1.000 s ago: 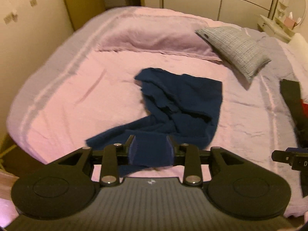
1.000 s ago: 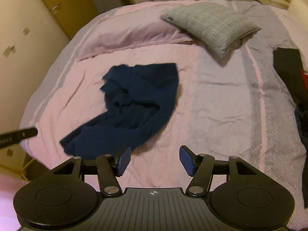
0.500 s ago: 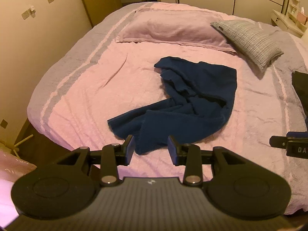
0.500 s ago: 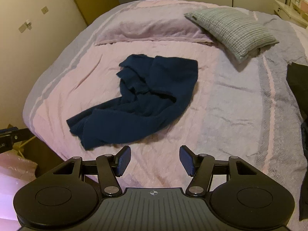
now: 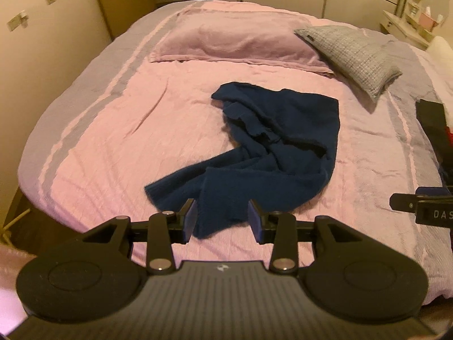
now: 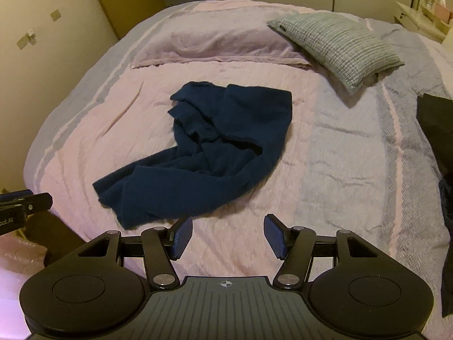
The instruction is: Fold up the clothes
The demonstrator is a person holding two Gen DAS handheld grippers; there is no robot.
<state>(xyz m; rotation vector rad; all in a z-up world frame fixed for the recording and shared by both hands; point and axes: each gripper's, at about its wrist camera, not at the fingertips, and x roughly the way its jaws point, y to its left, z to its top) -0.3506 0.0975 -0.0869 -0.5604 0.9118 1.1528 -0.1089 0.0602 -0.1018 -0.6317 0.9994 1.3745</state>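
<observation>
A dark blue garment [image 5: 277, 153] lies crumpled on the pink bedspread [image 5: 119, 147], with one long end trailing toward the near edge. My left gripper [image 5: 222, 221] hovers open just above that near end, and its pads do not press the cloth. In the right wrist view the same garment [image 6: 215, 153] sits ahead and to the left of my right gripper [image 6: 228, 236], which is open over bare bedspread with nothing between its fingers. Each gripper shows at the edge of the other's view: the right gripper [image 5: 419, 206] and the left gripper [image 6: 25, 204].
A pink pillow [image 5: 237, 39] and a grey checked pillow [image 5: 351, 53] lie at the head of the bed. Dark clothes [image 5: 433, 124] are piled at the bed's right edge. A wall and door stand close on the left, wardrobes behind.
One second ago the garment's near end filled the gap between the left gripper's pads; the pads have since parted and the end now lies on the bed. The right gripper's jaws are unchanged.
</observation>
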